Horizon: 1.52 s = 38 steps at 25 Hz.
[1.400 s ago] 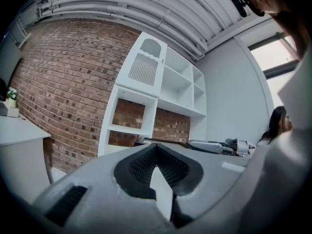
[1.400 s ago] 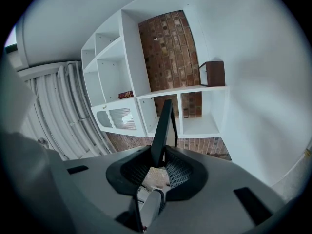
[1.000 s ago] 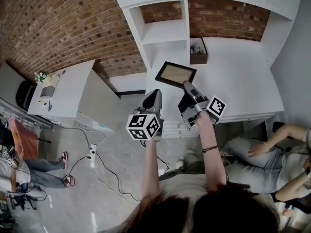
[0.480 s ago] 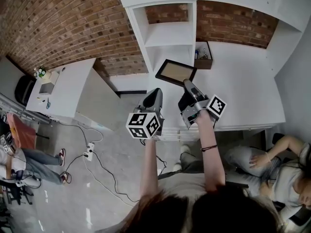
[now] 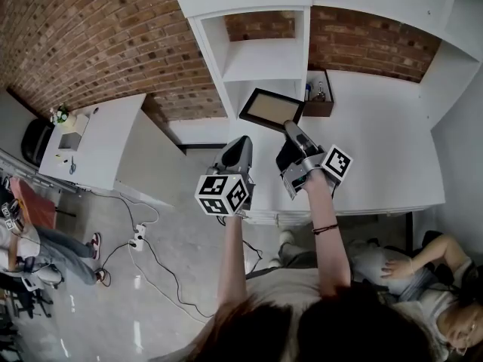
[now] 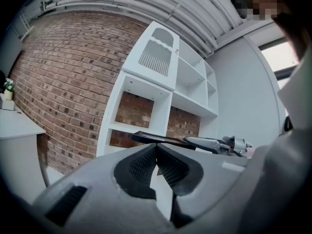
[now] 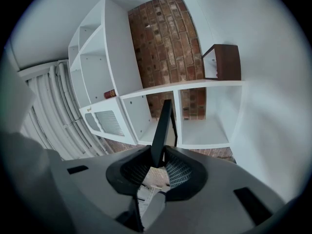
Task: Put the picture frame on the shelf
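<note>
The picture frame [image 5: 270, 108], dark-rimmed with a tan panel, hangs in the air just in front of the lowest open compartment of the white shelf unit [image 5: 260, 57]. My right gripper [image 5: 291, 130] is shut on the frame's near edge. In the right gripper view the frame [image 7: 163, 126] stands edge-on between the pads, with the white shelf compartments [image 7: 204, 130] behind it. My left gripper [image 5: 240, 146] hovers left of the frame, shut and empty. The left gripper view shows the frame [image 6: 155, 138] edge-on, the right gripper [image 6: 217, 144] beside it.
A brown open box [image 5: 322, 101] with small items stands on the white desk [image 5: 385, 145] beside the shelf. A white side table [image 5: 98, 138] stands at the left, cables [image 5: 143, 236] trail on the floor. A seated person [image 5: 423, 266] is at lower right.
The frame and both grippers have come nearer the shelf unit; the frame's far edge now overlaps the lowest compartment. The right gripper's hold is unchanged.
</note>
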Each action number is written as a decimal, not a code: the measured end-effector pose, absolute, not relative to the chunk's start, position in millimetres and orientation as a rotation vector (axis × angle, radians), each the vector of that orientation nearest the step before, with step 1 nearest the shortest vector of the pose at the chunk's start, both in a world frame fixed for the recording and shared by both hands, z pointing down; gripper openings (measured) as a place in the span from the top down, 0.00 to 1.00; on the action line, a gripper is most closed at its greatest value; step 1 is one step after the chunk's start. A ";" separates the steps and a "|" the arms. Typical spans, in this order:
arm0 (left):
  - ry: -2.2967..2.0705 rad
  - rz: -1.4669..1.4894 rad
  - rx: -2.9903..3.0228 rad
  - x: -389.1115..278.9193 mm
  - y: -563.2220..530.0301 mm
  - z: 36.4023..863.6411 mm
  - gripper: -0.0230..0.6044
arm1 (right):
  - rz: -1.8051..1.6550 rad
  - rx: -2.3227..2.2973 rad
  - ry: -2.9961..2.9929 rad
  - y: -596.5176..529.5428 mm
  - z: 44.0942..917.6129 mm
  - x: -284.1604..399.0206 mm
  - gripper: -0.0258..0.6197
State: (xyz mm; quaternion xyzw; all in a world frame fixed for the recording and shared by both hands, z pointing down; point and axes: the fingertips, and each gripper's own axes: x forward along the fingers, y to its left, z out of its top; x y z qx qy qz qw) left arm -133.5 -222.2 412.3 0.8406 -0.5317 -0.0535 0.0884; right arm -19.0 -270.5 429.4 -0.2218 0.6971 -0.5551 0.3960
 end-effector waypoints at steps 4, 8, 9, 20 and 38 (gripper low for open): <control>-1.597 -0.161 2.488 -133.6 -246.1 411.6 0.95 | -1.418 -0.543 1.783 -294.1 427.3 -21.9 0.84; -1.602 -0.152 2.491 -132.8 -260.2 409.4 0.95 | -1.419 -0.523 1.790 -308.7 423.6 -24.7 0.84; -1.604 -0.150 2.492 -132.4 -263.0 408.2 0.95 | -1.418 -0.518 1.792 -311.8 421.8 -25.2 0.84; -1.632 -0.151 2.487 -126.2 -291.7 398.8 0.95 | -1.425 -0.460 1.823 -343.8 407.2 -29.6 0.84; -1.701 -0.151 2.454 -139.3 -324.0 394.9 0.95 | -1.440 -0.377 1.859 -379.2 394.8 -50.6 0.84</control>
